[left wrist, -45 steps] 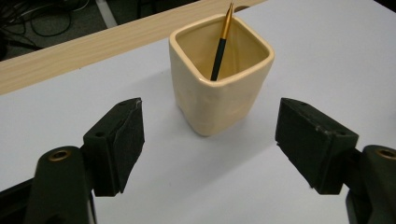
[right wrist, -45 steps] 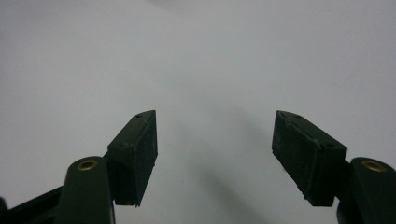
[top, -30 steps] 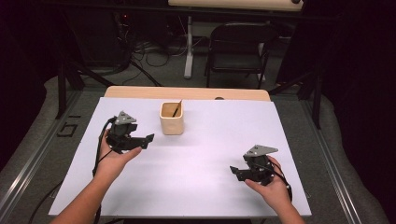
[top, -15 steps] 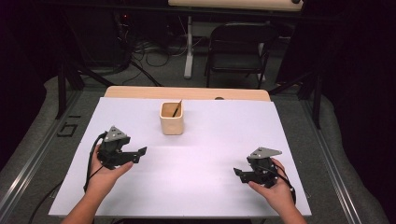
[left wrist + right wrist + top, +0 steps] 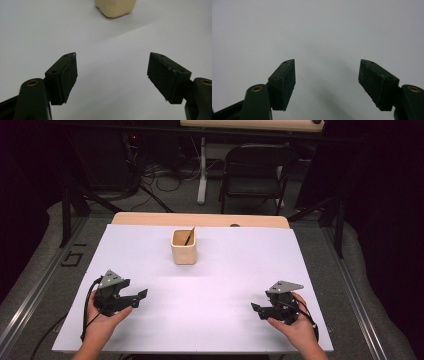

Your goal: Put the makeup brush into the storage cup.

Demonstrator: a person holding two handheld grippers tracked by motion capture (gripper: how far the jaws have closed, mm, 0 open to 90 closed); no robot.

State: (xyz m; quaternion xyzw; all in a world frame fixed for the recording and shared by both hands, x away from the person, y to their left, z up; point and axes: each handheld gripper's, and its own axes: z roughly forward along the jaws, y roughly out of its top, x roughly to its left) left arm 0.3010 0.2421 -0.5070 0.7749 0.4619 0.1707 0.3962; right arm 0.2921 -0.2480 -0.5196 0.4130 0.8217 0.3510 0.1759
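Left gripper [image 5: 136, 298]: lower left of the high view, low over the white sheet near its front edge, held in the person's left hand [image 5: 105, 320]; jaws spread wide with nothing between them, and its own view shows bare sheet in the gap [image 5: 112, 72].
Right gripper [image 5: 258, 310]: lower right of the high view, also near the front edge, held in the right hand [image 5: 295, 327]; jaws wide apart and empty, with plain white sheet between them in its own view [image 5: 327, 75].
Spacing: the two grippers are well apart, one toward each side of the sheet, jaws turned inward toward the middle.
White sheet [image 5: 215, 285]: covers most of the table top, bare across the middle of the frame.
Cup [image 5: 183, 247]: cream, square with rounded corners, upright at upper centre of the high view, well apart from both grippers; its base shows at the top edge of the left gripper view [image 5: 115, 8].
Stick [image 5: 189, 236]: thin and dark, leaning inside the cup toward its right rim.
Table [image 5: 200, 219]: a strip of light wood shows beyond the sheet's far edge.
Chair [image 5: 255, 172]: dark, on the floor behind the table, upper centre-right.
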